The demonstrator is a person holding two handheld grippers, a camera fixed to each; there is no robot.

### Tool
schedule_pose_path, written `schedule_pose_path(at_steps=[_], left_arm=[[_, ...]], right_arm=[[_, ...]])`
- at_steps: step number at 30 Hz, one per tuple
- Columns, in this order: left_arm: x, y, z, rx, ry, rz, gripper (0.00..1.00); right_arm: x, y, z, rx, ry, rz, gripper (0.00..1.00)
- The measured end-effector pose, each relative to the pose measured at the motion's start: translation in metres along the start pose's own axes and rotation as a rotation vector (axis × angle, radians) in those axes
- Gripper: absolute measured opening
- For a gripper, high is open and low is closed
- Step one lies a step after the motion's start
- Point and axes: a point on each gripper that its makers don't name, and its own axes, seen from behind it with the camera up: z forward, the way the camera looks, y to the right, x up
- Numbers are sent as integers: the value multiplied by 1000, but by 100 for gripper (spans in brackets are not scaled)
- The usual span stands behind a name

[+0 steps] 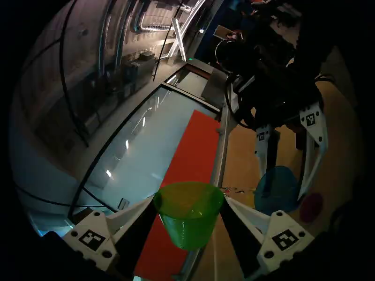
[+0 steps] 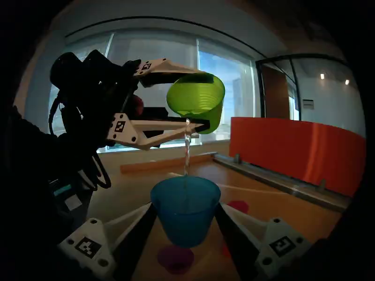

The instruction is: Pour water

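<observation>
In the left gripper view, a tall window (image 1: 140, 145) fills the left side, and an orange panel (image 1: 190, 150) stands beside it along 1 long edge of the wooden bench (image 1: 239, 159); the whole room looks tilted. At the bottom middle, the left gripper (image 1: 190, 202) is clamped on the green cup (image 1: 190, 220), with 1 finger pressing each side. Farther right and higher, the right gripper (image 1: 283, 182) hangs over the bench with its 2 fingers closed on the sides of the blue cup (image 1: 276, 189). A magenta disc (image 1: 311, 207) lies on the bench just right of that cup. In the right gripper view, the left gripper (image 2: 201, 98) reaches in from the upper left. Its 2 fingers press the green cup (image 2: 197, 98) from above and below. The cup is tipped over, mouth facing forward and down. A thin stream of water (image 2: 187, 150) falls from its lower lip into the blue cup (image 2: 185, 210) directly beneath. The blue cup sits at the bottom middle, gripped on both sides by the right gripper (image 2: 186, 208). A magenta disc (image 2: 176, 259) shows on the bench (image 2: 281, 210) under the blue cup, toward the near edge. A second disc (image 2: 239, 206) lies just right of the cup. The orange panel (image 2: 300, 150) lines the bench's right edge.
</observation>
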Motion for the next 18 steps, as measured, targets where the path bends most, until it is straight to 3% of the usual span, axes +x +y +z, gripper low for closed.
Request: schedule_pose_path(at_steps=[18], left_arm=[[3,-5,0,14,1,49,87]], right_arm=[[0,2,-4,-7,3,-5,88]])
